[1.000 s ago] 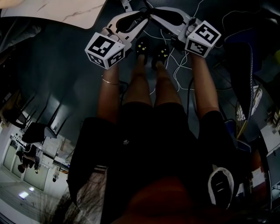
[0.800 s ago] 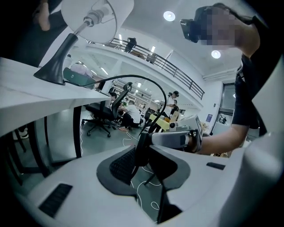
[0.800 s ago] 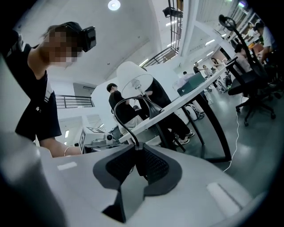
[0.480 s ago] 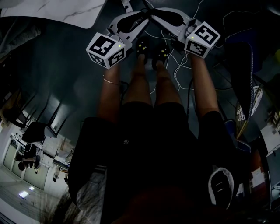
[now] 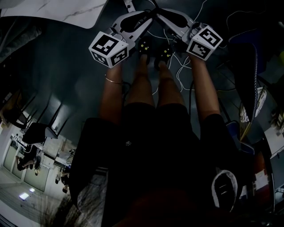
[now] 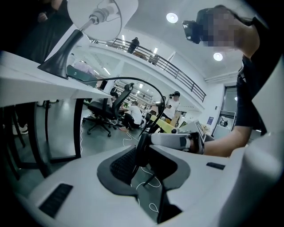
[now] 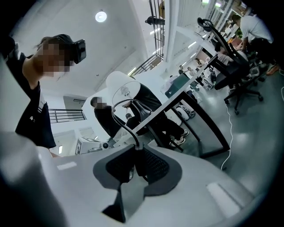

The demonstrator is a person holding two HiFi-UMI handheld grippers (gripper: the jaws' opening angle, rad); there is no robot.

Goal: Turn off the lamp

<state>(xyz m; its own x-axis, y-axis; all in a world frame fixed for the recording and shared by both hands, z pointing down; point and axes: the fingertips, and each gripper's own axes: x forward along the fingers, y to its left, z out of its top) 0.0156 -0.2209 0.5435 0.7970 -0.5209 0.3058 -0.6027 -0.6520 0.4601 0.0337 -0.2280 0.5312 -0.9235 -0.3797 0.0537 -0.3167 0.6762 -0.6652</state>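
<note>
Left gripper (image 6: 142, 162) and right gripper (image 7: 135, 166) both pinch the cord's switch (image 6: 143, 146). The lamp (image 6: 100, 15) is by the table (image 6: 40, 86) edge. Switch looks light and rigid, cord (image 6: 153, 95) floppy: hold the body.

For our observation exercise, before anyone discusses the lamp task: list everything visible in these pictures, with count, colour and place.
lamp: one, white shade, black base, on the table
table: one, white top, dark legs, under the lamp
lamp cord: one, black, leading from both grippers toward the lamp
office chair: one, black, beyond the table
floor cables: several, white, dark floor by the feet
bystanders: several, mixed clothing, background
shoes: two, black with yellow dots, on the floor
left gripper: one, white, closed on the lamp cord
right gripper: one, white, closed on the lamp cord
</note>
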